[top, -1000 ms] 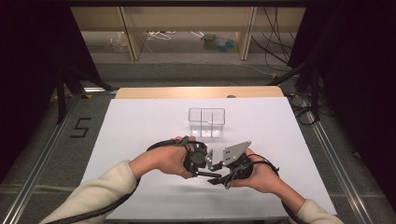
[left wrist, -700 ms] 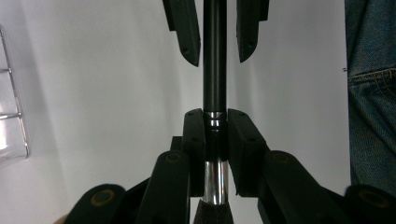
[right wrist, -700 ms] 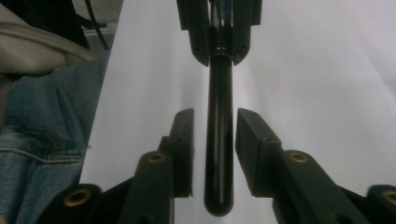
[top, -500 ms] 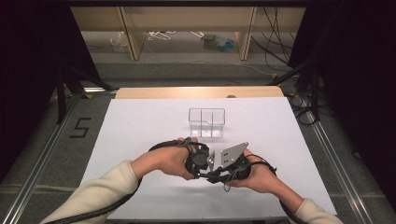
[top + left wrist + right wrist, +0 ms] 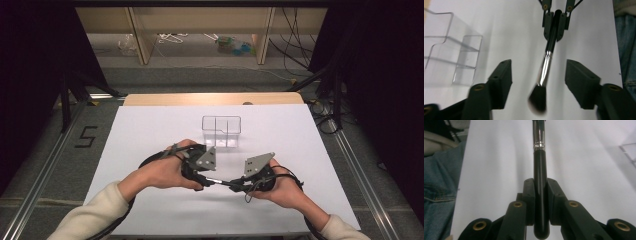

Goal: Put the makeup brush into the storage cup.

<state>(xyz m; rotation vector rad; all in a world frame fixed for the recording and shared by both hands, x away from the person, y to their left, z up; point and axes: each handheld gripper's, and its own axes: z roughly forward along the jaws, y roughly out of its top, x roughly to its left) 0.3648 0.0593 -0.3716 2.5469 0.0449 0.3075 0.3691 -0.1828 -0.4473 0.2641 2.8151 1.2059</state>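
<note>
At the table's six-o'clock edge, the right gripper (image 5: pixel 540 202) clamps the brush (image 5: pixel 546 67) handle, while the left gripper (image 5: pixel 537 75), jaws just opened, releases it, apparently completing a handover.

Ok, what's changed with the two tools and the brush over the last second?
The left tool has just opened and let go of the makeup brush, drawing back toward the left of the high view. The right tool has closed on the brush handle and now holds it alone. The clear organizer stayed put.
</note>
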